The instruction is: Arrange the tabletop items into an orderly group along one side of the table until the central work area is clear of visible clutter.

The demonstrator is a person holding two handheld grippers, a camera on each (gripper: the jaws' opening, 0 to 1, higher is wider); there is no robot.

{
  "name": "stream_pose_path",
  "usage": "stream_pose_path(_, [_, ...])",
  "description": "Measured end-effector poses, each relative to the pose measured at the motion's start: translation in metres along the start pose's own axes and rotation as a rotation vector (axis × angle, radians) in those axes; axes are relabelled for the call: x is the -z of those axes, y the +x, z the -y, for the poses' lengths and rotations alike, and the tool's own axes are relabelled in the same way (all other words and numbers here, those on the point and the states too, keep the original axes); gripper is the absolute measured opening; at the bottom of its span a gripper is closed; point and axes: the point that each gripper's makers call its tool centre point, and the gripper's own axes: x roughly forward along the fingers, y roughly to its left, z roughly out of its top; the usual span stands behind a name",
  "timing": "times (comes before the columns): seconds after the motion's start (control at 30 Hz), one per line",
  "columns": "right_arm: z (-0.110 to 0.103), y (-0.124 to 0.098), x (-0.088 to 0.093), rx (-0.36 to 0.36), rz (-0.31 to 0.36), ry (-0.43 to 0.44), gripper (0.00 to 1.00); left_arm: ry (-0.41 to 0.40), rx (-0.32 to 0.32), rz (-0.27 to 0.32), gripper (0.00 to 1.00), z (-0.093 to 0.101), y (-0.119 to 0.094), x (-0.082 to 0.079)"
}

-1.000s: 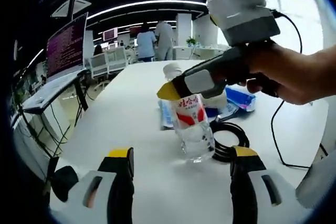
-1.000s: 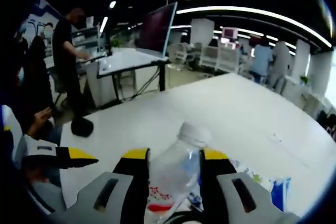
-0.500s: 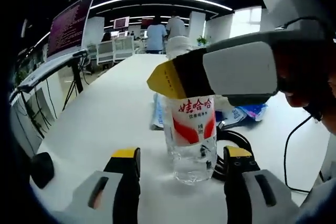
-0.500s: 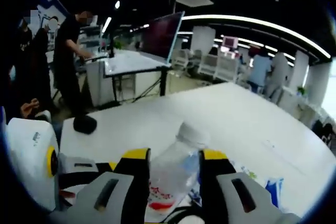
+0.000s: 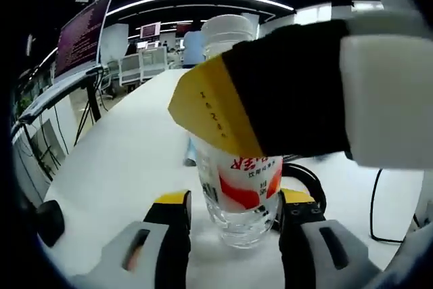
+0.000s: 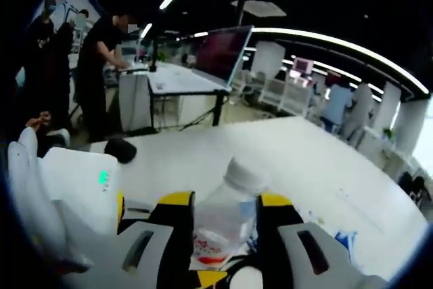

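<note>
- Two grippers work one water bottle (image 5: pixel 240 181), which stands upright on the white table (image 5: pixel 128 160) with a black cable coil (image 5: pixel 312 187) just behind it.
- Right gripper (image 6: pixel 225 201): jaws pressed against the bottle's upper body, holding it below the white cap (image 6: pixel 242 172).
- Left gripper (image 5: pixel 233 202): jaws spread, one on each side of the bottle's base; whether they touch it cannot be told.
- Recommended handover: close the left jaws squarely on the lower body before the right gripper lets go.
- Keep the bottle vertical; thin plastic is likely to buckle, so apply moderate pressure.
- Lift clear of the cable coil before carrying the bottle to the table's side.
</note>
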Motion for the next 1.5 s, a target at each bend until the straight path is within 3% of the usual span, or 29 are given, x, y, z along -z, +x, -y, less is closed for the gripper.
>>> stream_pose_path(0.2, [-0.006,-0.01,0.002,-0.015,-0.01,-0.003,0.31,0.039,0.04,0.005,0.42,0.007,-0.005,0.003])
stream_pose_path(0.47, [-0.015,-0.024,0.007,-0.047,-0.023,-0.007,0.29,0.118,0.047,0.005,0.41,0.008,-0.011,0.009])
stream_pose_path(1.07, [-0.019,-0.035,0.013,-0.172,-0.068,0.086,0.31,0.208,0.13,-0.012,0.41,0.008,-0.012,0.013])
stream_pose_path(1.37, [-0.002,-0.059,0.031,-0.169,-0.07,0.134,0.33,0.233,0.182,-0.028,0.4,0.001,-0.014,0.015])
stream_pose_path(1.5, [0.003,-0.063,0.048,-0.157,-0.114,0.209,0.33,0.331,0.193,-0.066,0.42,-0.005,-0.015,0.02])
